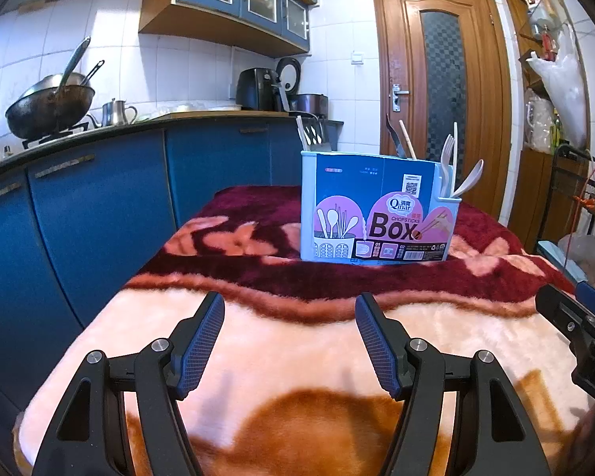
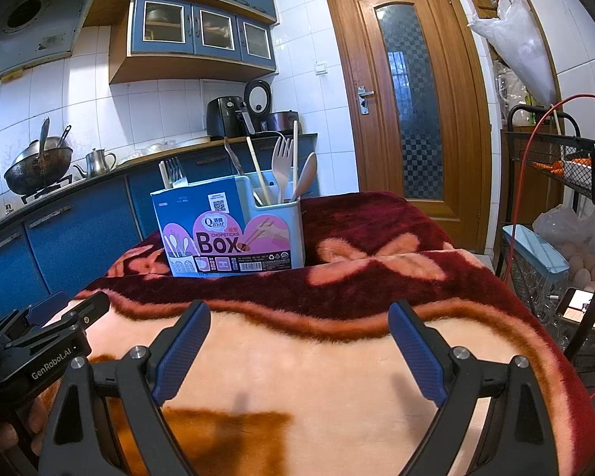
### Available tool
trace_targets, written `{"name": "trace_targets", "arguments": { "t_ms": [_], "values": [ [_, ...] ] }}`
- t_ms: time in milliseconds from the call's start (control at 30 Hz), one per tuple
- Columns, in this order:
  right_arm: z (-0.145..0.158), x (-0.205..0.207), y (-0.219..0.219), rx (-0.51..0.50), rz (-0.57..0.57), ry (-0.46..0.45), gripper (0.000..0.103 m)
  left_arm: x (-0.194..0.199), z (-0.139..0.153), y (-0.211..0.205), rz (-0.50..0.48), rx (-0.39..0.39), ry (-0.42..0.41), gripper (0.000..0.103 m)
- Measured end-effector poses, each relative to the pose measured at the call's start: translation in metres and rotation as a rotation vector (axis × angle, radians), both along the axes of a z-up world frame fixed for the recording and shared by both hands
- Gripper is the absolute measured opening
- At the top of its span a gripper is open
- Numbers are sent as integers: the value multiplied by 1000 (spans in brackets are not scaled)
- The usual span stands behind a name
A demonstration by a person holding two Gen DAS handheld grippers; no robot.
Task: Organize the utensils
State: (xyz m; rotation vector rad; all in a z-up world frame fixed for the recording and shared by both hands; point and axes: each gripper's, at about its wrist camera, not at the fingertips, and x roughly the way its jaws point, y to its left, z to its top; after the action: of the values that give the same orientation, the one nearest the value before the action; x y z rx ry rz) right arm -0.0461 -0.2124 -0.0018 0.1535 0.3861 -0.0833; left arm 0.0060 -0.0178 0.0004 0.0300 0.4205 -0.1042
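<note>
Right wrist view: my right tool (image 2: 299,341) gapes wide and empty above the blanket-covered desk (image 2: 337,377). My left tool (image 1: 289,333) hangs just as wide, and the utensil holder (image 2: 234,226) stands upright further back on the desk, fork (image 2: 282,158) and spoon (image 2: 307,172) inside.

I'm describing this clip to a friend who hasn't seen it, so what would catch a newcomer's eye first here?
First the light blue chopsticks box with its pink label, standing on the far, dark red part of the plush blanket, with pale forks, a spoon and chopsticks sticking up from it. Next, both tongs, left and right, gape open and empty over the pale near part. Behind stands a wooden door.
</note>
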Motion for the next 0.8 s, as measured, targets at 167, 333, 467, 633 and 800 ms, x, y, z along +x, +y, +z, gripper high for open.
{"name": "trace_targets", "arguments": {
  "t_ms": [167,333,467,633,800],
  "values": [
    [0,0,0,0,0,0,93,-1,0,-1,0,0,1,70],
    [0,0,0,0,0,0,93,-1,0,-1,0,-1,1,70],
    [0,0,0,0,0,0,93,-1,0,-1,-1,0,0,70],
    [0,0,0,0,0,0,93,-1,0,-1,0,0,-1,70],
    [0,0,0,0,0,0,93,-1,0,0,0,1,-1,70]
  ]
}}
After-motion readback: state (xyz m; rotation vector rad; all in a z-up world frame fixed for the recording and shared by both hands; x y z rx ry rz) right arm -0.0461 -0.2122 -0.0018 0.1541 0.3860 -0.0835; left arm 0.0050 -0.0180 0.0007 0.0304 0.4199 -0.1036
